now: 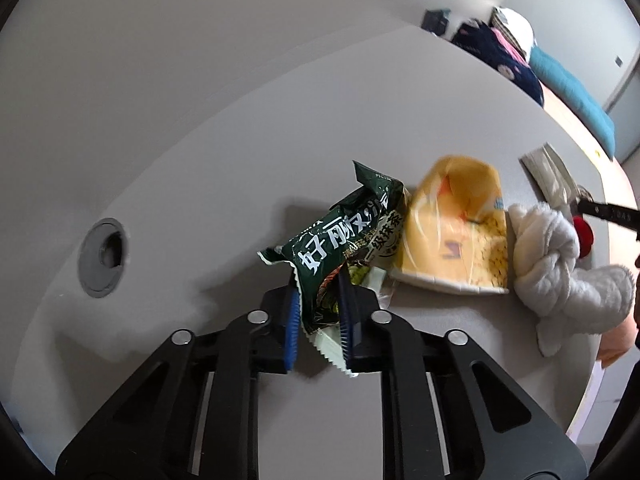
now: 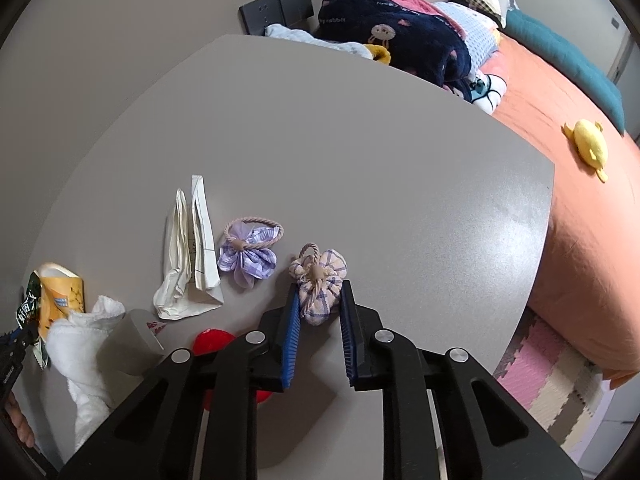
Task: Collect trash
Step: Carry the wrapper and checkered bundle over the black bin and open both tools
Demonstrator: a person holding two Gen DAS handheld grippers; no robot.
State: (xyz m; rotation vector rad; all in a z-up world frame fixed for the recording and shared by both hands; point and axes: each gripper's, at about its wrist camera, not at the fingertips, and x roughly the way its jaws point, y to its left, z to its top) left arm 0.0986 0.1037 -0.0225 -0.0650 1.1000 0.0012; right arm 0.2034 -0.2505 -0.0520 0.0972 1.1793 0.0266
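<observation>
The left tool (image 1: 318, 308) grips a dark green snack wrapper (image 1: 344, 240) just above the grey bench (image 1: 200, 200) beside a yellow packet (image 1: 456, 232), while the right tool (image 2: 320, 320) stands narrowly open around a checked hair scrunchie (image 2: 320, 284).

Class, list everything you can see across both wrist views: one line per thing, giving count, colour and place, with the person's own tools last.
green snack wrapper: one, dark green, between the left gripper's pads
yellow packet: one, yellow, right of the wrapper
white towel: one, knotted, right of the packet
crumpled paper: one, white, table left
hair ties: two; purple one beside the paper, beige checked one between the right gripper's fingers
red disc: one, partly hidden
table: one, grey
left gripper: shut on wrapper
right gripper: open
</observation>
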